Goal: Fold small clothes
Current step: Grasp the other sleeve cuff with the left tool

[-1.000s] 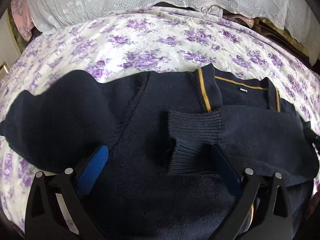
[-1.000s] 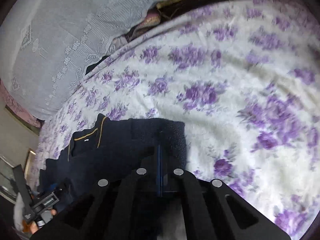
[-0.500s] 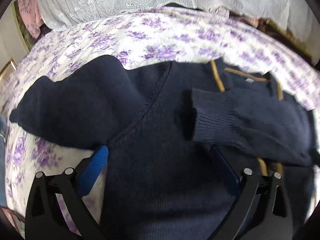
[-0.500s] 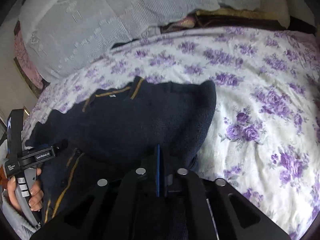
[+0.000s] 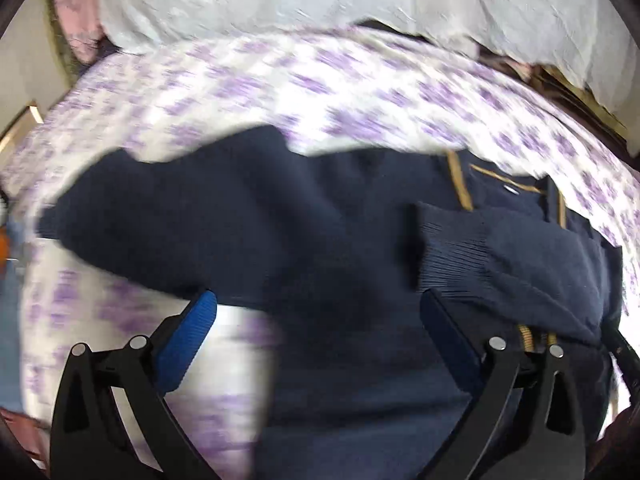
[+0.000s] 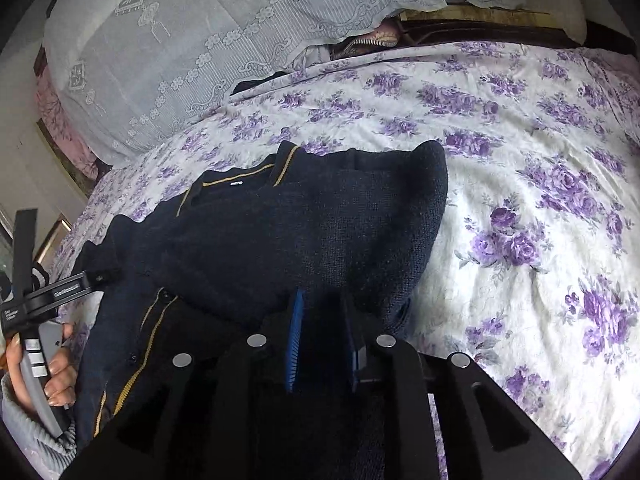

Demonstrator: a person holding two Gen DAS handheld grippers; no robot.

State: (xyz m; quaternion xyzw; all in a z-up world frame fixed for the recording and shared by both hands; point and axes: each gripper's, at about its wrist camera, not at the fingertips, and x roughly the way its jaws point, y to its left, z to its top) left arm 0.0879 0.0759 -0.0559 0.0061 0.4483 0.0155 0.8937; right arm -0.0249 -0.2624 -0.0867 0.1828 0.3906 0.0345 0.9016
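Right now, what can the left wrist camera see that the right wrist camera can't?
Only the left wrist view shows the ribbed cuff of a sleeve folded across the sweater's front, and the left gripper's jaws wide open.

Only the right wrist view shows the person's hand holding the other gripper's handle, and the right gripper, whose jaws have just been opening over the knit.

Both show the navy sweater with its yellow trim, the flowered bedsheet and the lace cover.
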